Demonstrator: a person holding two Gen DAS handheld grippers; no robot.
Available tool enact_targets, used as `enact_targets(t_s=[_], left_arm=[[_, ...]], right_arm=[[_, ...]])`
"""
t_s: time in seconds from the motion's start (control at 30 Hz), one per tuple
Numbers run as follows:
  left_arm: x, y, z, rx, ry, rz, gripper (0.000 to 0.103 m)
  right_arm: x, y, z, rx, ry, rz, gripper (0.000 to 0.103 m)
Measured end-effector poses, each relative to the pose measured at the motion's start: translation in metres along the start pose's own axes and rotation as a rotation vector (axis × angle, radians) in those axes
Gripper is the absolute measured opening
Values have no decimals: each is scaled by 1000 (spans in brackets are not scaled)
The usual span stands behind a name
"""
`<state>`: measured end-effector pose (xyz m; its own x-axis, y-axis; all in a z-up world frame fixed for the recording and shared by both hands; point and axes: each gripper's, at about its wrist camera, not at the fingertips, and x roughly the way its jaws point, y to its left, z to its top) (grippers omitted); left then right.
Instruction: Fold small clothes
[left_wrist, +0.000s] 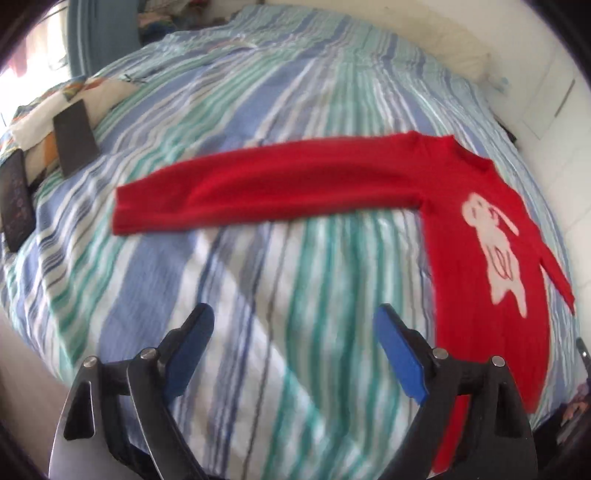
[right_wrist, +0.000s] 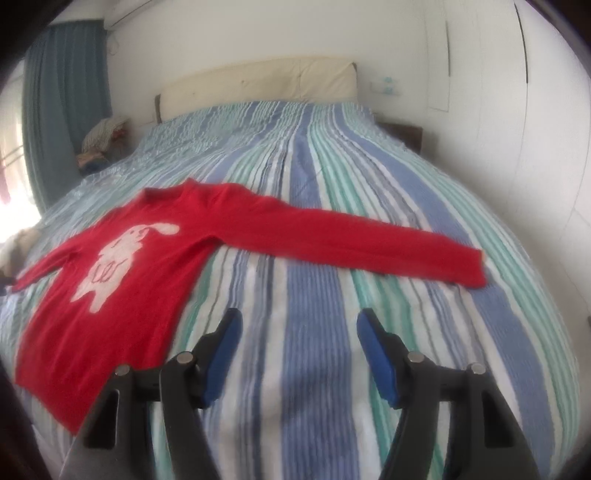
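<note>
A small red long-sleeved sweater (left_wrist: 461, 206) with a white rabbit print (left_wrist: 495, 243) lies flat, face up, on a striped bedspread (left_wrist: 258, 277). One sleeve (left_wrist: 266, 188) stretches out to the left in the left wrist view. The same sweater (right_wrist: 122, 280) shows in the right wrist view with its other sleeve (right_wrist: 351, 240) stretched to the right. My left gripper (left_wrist: 293, 314) is open and empty above the bedspread, below the sleeve and left of the body. My right gripper (right_wrist: 299, 319) is open and empty, right of the sweater's body and below its sleeve.
Two dark flat objects (left_wrist: 75, 138) lie on a patterned cloth at the bed's left edge. A cream headboard (right_wrist: 258, 81) and white wall stand at the far end. A pile of clothes (right_wrist: 103, 140) sits by the blue curtain (right_wrist: 62, 99).
</note>
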<state>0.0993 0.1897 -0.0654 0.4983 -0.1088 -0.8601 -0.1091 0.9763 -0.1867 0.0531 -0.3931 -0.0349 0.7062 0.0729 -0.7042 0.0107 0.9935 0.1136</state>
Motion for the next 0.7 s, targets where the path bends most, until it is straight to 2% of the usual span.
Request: enact_targets(t_s=[0.1, 0.2, 0.27, 0.37, 0.4, 0.5, 0.53, 0.57, 0.6, 0.63, 0.7], left_arm=[[-6, -37, -52, 60, 49, -161, 90], [-2, -54, -89, 61, 82, -288, 88], [1, -64, -103, 75, 79, -317, 83], [5, -72, -108, 77, 75, -360, 76], [6, -74, -107, 78, 77, -375, 74], [14, -78, -106, 76, 98, -404, 60], [17, -81, -107, 80, 113, -413, 45], [19, -83, -109, 86, 131, -421, 11], [22, -85, -110, 93, 152, -426, 4], [21, -86, -111, 96, 143, -404, 3], [12, -82, -111, 103, 123, -367, 2]], right_arm=[[-13, 25, -28, 76, 120, 213, 64], [-20, 51, -59, 115, 226, 354, 64], [-15, 61, -76, 150, 289, 421, 64], [3, 72, -94, 180, 349, 447, 63], [7, 75, -98, 190, 358, 463, 62], [20, 81, -102, 222, 356, 543, 56], [26, 82, -103, 232, 357, 551, 49], [30, 82, -104, 241, 362, 555, 31], [35, 82, -105, 244, 372, 552, 17], [38, 81, -106, 242, 384, 547, 4], [32, 83, -105, 223, 382, 528, 4]])
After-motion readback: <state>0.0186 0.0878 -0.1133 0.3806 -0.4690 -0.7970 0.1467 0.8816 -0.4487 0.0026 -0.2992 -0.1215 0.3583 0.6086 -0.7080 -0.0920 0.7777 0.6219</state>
